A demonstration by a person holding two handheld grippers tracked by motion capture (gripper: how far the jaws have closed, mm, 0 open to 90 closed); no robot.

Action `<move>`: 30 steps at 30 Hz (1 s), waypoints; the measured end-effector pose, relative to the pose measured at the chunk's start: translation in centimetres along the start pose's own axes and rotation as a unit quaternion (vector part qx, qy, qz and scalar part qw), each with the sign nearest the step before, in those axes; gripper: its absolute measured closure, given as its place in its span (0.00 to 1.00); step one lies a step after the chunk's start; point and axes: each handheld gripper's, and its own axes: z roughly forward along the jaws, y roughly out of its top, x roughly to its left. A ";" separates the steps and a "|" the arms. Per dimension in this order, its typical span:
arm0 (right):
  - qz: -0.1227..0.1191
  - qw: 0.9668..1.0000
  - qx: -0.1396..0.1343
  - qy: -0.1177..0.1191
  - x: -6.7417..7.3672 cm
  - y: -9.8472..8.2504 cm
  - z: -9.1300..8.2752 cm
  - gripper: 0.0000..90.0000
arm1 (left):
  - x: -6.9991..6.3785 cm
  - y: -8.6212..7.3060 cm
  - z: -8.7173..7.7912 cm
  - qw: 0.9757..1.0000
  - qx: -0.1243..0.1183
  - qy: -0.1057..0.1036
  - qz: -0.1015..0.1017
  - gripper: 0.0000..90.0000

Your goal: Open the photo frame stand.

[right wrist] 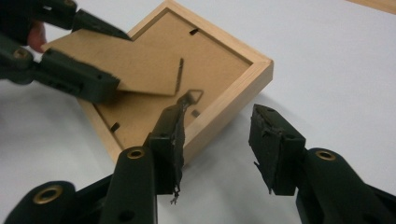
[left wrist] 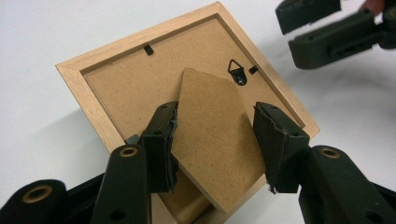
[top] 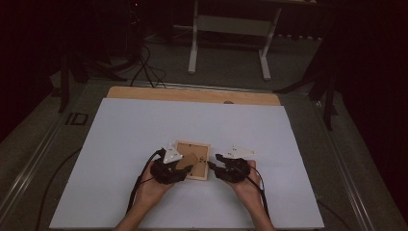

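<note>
Near the middle of the white surface (top: 144, 130), toward its near edge, the left tool (left wrist: 215, 135) straddles the cardboard easel stand (left wrist: 212, 140) of a face-down wooden picture frame (top: 204, 149), one pad touching its edge (whether it grips, I cannot tell). Just right of the frame's corner, the right tool (right wrist: 217, 140) stands open and empty. Beyond the far edge, a white table base (top: 228, 43) stands on grey floor in a dark room.

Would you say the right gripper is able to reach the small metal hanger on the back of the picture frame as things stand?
Probably yes: the right gripper is open at the picture frame's edge, and the hanger lies bare just ahead, beyond the raised stand flap.
</note>
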 end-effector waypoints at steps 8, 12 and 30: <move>0.013 1.000 0.003 0.023 -0.2 0.3 0.4 0.56 | -0.3 -0.9 -0.5 1.000 -0.019 0.006 0.015 0.58; 0.017 0.999 0.005 0.033 -0.1 0.5 0.8 0.53 | -0.4 -1.2 -0.6 0.999 -0.024 0.008 0.023 0.58; 0.066 0.995 0.013 0.074 -0.9 1.8 1.9 0.39 | -1.6 -2.6 -1.2 0.993 -0.060 0.036 0.095 0.58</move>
